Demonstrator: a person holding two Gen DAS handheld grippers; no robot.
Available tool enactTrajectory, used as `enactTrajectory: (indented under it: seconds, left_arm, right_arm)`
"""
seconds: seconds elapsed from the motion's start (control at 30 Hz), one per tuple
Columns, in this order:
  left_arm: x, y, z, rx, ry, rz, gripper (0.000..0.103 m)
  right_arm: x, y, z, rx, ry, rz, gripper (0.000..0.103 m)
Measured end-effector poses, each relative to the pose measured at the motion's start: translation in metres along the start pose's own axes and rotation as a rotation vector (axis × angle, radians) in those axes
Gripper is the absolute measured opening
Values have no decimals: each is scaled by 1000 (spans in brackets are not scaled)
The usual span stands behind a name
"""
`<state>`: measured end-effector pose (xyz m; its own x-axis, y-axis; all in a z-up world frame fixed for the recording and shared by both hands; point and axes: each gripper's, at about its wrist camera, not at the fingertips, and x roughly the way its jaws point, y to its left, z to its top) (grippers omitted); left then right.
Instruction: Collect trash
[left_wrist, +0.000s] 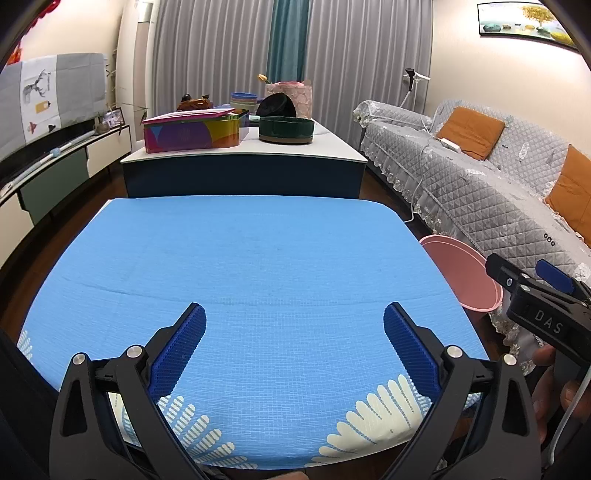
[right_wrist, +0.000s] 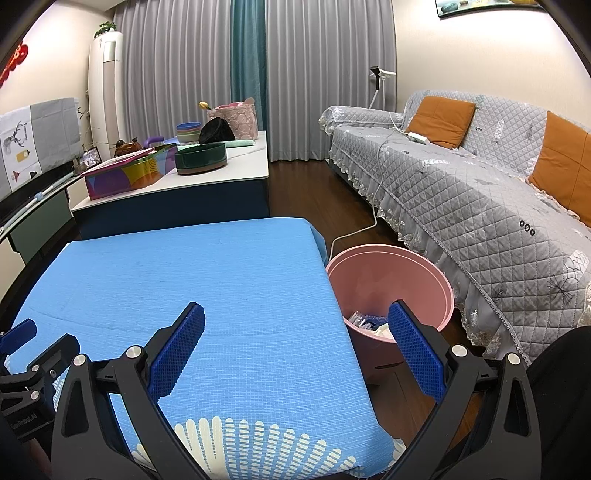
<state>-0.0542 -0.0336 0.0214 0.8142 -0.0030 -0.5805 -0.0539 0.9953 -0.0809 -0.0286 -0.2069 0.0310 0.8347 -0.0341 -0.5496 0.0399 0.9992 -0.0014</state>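
Note:
A pink bin (right_wrist: 424, 284) stands on the floor by the right edge of the blue-clothed table (right_wrist: 184, 277); some dark and pale scraps (right_wrist: 364, 321) lie inside it. The same bin (left_wrist: 461, 273) shows at the table's right in the left wrist view. My left gripper (left_wrist: 294, 321) hovers open over the blue cloth (left_wrist: 240, 266), with nothing between its fingers. My right gripper (right_wrist: 295, 321) is open too, straddling the table's right edge, its right finger (right_wrist: 413, 347) in front of the bin. The right gripper (left_wrist: 517, 282) also appears from the side in the left wrist view.
A grey quilted sofa (right_wrist: 480, 192) with orange cushions runs along the right. Beyond the table a white-topped counter (left_wrist: 332, 147) carries a colourful tin (left_wrist: 192, 134), a dark green bowl (left_wrist: 286, 129) and other items. A white cable (right_wrist: 354, 229) trails across the floor.

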Motion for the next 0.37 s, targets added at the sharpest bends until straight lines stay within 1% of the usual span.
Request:
enactTrajectory:
  seconds: [0.37]
  left_arm:
    - [0, 0, -3, -2, 5, 9, 95]
  right_arm:
    - [0, 0, 0, 1, 0, 0, 98]
